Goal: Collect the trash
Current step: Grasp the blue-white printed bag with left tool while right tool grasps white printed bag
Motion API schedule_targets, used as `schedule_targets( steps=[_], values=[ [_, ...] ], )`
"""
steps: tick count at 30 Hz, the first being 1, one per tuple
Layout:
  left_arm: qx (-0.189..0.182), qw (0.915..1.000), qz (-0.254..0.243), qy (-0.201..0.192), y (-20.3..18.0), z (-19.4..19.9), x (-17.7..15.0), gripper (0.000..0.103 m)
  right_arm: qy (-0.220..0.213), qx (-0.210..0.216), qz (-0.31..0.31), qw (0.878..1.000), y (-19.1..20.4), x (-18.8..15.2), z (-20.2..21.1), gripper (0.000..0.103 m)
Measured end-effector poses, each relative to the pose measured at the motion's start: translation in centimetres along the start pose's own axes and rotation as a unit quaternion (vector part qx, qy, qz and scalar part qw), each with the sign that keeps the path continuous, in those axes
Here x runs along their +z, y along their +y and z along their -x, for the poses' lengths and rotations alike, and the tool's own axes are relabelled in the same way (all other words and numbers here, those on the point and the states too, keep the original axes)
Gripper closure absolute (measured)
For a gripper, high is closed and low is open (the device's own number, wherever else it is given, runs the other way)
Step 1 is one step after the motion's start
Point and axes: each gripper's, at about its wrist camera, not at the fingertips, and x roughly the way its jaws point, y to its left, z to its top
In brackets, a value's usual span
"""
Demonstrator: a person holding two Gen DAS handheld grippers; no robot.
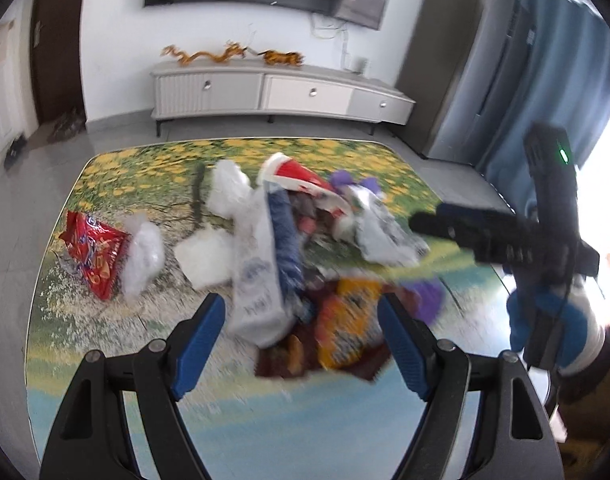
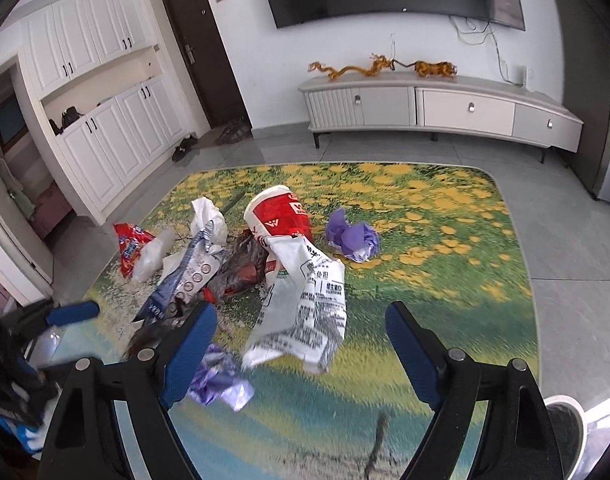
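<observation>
Trash lies in a heap on a table with a flower-print top (image 2: 445,216). In the right wrist view I see a red and white paper cup (image 2: 279,216), a white printed bag (image 2: 305,312), a crumpled purple wrapper (image 2: 351,236), a blue and white wrapper (image 2: 185,280), a red snack bag (image 2: 131,246) and a second purple wrapper (image 2: 219,380). My right gripper (image 2: 301,352) is open above the white bag. In the left wrist view my left gripper (image 1: 301,344) is open over a white wrapper (image 1: 257,280) and an orange packet (image 1: 345,324). The red snack bag (image 1: 93,252) lies left.
The right gripper's body (image 1: 545,232) shows at the right in the left wrist view. A white bin (image 2: 565,428) stands at the table's near right corner. A TV cabinet (image 2: 445,108) stands against the far wall, and white cupboards (image 2: 105,120) stand to the left.
</observation>
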Motion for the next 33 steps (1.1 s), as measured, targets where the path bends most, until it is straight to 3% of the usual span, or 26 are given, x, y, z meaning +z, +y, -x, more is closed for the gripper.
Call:
schedule_targets(
  steps=[5,10,13,15,17,19,21,26,33],
  values=[
    [0.015,0.9993,0.006,0.032,0.5,-3.0,2.6,0.026,0.028,0.019,-0.022,0.999,-1.1,1.0,-2.7,0.018],
    [0.046,0.9961,0.008,0.075,0.8,-6.2,3.2,0.027,0.059,0.025,-0.017,0.998,-1.1,1.2,-4.8,0.018],
    [0.049,0.9949,0.013,0.088,1.1,-7.0,3.2,0.039,0.074,0.026,-0.022,0.997,-1.1,0.8,-5.7,0.028],
    [0.047,0.9938,0.022,0.099,1.5,-7.5,3.0,0.053,0.079,0.031,-0.031,0.996,-1.4,0.5,-5.8,0.045],
    [0.045,0.9926,0.033,0.108,1.9,-7.9,2.8,0.060,0.084,0.039,-0.040,0.995,-1.7,0.0,-5.8,0.059],
    [0.045,0.9924,0.044,0.106,2.4,-7.9,2.6,0.065,0.082,0.047,-0.049,0.994,-2.1,-0.4,-5.5,0.065],
    [0.033,0.9921,0.058,0.106,2.9,-7.8,2.5,0.076,0.078,0.055,-0.059,0.994,-2.5,-0.7,-5.0,0.075],
    [0.021,0.9930,0.073,0.091,3.5,-6.7,2.2,0.076,0.068,0.067,-0.064,0.993,-2.5,-1.1,-3.6,0.092],
    [0.011,0.9954,0.079,0.053,3.9,-3.1,2.5,0.076,0.041,0.076,-0.065,0.994,-2.1,-1.6,-1.1,0.095]
  ],
)
